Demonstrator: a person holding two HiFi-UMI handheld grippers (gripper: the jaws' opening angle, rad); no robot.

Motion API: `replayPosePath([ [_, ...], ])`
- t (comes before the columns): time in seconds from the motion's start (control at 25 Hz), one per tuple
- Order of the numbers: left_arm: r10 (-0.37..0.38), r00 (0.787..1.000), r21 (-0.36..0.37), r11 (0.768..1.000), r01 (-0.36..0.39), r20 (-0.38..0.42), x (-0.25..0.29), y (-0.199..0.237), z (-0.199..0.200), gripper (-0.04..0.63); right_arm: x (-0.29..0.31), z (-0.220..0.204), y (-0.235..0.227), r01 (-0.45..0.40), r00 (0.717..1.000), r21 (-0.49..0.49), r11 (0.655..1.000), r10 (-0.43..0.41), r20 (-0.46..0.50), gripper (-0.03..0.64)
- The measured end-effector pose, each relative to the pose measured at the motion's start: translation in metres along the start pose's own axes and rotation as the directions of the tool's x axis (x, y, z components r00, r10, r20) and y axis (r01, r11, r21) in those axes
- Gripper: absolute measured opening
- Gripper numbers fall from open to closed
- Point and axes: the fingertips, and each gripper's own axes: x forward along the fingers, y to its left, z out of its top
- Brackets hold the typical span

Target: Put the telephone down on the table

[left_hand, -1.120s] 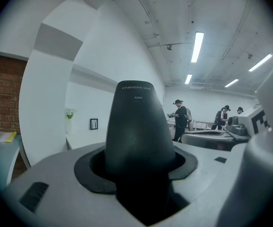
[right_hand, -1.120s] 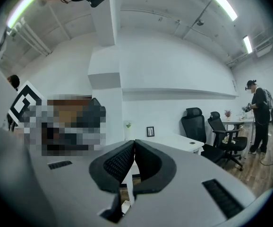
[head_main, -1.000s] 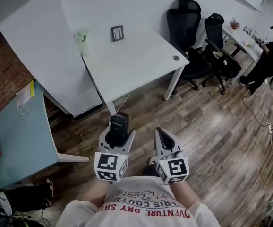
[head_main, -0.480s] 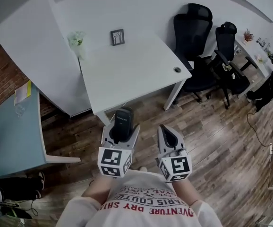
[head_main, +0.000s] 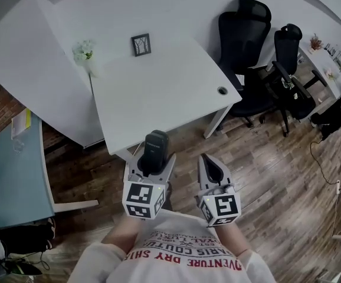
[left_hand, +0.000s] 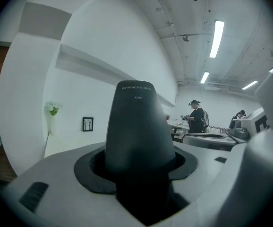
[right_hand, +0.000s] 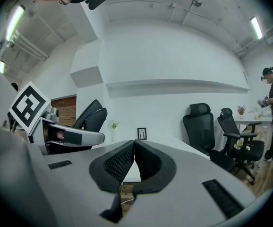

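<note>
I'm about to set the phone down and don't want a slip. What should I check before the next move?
1. The telephone is clamped in the left gripper: ok.
2. The right gripper is shut and empty: ok.
3. The table has a bare near part: ok; the vase and picture frame stand at its far edge.
4. The telephone is above the tabletop: not ok, it seems short of the near edge.
5. The chairs are out of the way: ok, off to the right.

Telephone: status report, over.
Status: left gripper shut on telephone; right gripper shut, empty. Held upright near table front edge, not yet down. Far side: frame, vase.
</note>
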Motion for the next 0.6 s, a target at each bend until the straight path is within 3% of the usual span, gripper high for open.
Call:
replayPosePath([
  [0.6, -0.092, 0.995, 0.004, 0.996, 0.092, -0.023, 0.155, 0.141, 0.061, 0.282, 0.211, 0.031, -0.03, 0.063, 0.998, 0.019, 0.998, -0.063, 0.004, 0.025],
])
